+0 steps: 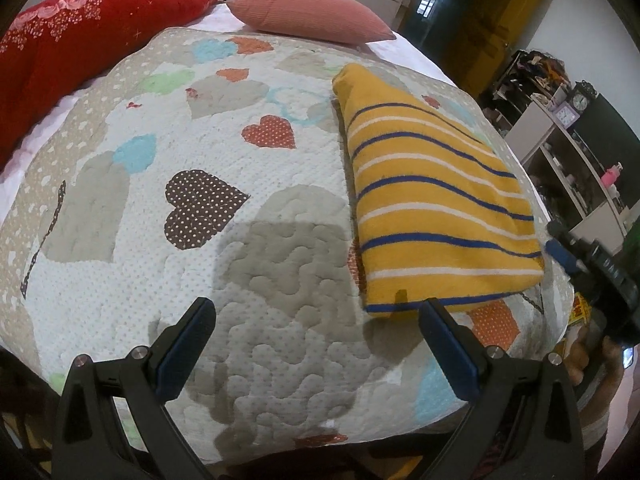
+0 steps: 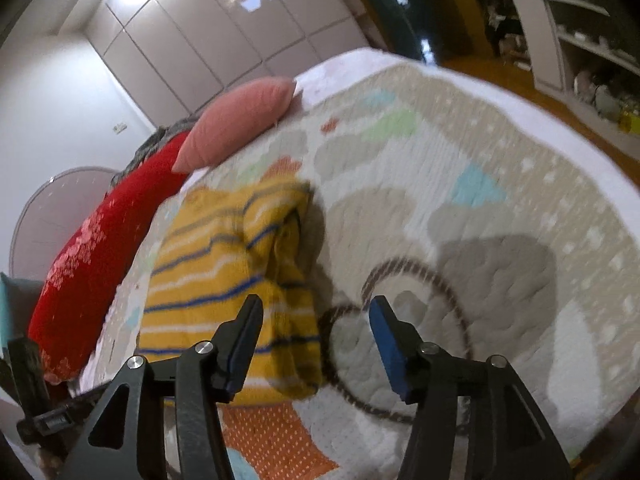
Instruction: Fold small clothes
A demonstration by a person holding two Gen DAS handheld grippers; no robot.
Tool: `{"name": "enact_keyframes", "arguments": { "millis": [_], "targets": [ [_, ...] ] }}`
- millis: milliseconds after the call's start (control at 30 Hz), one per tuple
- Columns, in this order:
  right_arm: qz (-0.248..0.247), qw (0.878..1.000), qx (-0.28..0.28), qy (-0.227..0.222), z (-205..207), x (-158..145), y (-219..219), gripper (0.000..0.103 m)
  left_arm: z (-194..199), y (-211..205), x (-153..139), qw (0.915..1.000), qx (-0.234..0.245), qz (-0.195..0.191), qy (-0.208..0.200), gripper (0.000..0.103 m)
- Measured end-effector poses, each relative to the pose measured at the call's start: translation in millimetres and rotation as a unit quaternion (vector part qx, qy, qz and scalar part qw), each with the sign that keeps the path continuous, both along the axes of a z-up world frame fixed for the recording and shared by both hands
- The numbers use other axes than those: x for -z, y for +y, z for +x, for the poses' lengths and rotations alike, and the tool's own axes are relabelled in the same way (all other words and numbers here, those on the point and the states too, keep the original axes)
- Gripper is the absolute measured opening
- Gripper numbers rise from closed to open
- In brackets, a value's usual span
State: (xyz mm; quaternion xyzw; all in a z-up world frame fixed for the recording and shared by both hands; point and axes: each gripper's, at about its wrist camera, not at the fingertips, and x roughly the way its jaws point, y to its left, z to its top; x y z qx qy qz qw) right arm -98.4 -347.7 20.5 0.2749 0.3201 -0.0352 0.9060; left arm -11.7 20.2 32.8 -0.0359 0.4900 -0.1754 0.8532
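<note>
A yellow garment with blue and white stripes [image 1: 432, 200] lies folded flat on the heart-patterned quilt [image 1: 200, 140]. My left gripper [image 1: 316, 312] hovers open just short of the garment's near hem, nothing between its fingers. The right gripper [image 1: 568, 256] shows at the garment's right edge in the left wrist view. In the right wrist view the same garment [image 2: 224, 280] lies to the left, and my right gripper [image 2: 316, 316] stands open above its near right corner, holding nothing. The picture there is blurred.
A red pillow [image 1: 80, 40] and a pink cushion [image 1: 308, 12] lie at the head of the bed. White shelves [image 1: 568, 152] with clutter stand to the right of the bed. A wardrobe wall [image 2: 224, 32] rises behind the pillows.
</note>
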Motion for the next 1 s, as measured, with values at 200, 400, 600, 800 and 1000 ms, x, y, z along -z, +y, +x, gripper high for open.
{"name": "enact_keyframes", "arguments": {
  "millis": [200, 400, 600, 800, 1000],
  "targets": [
    [-0.02, 0.999, 0.016, -0.029, 12.2, -29.3, 1.7, 0.062, -0.2, 3.3, 0.3, 1.0, -0.001, 0.001, -0.007, 0.101],
    [-0.017, 0.991, -0.126, -0.041, 73.8, -44.7, 57.6, 0.062, -0.9, 9.0, 2.2, 1.0, -0.007, 0.003, -0.004, 0.101],
    [-0.039, 0.988, -0.15, 0.018, 120.8, -4.3, 74.4, 0.052, -3.1, 23.5, -4.5, 0.9996, -0.018, 0.01, -0.019, 0.101],
    [-0.067, 0.992, -0.107, 0.018, 98.6, -13.2, 58.3, 0.051, 15.3, 36.4, -0.6, 0.9995, -0.031, 0.004, -0.008, 0.101],
    [-0.003, 0.997, -0.082, -0.007, 85.7, -22.3, 18.0, 0.076, 45.7, 27.3, -0.5, 0.9988, -0.01, -0.049, -0.002, 0.101]
  ]
}}
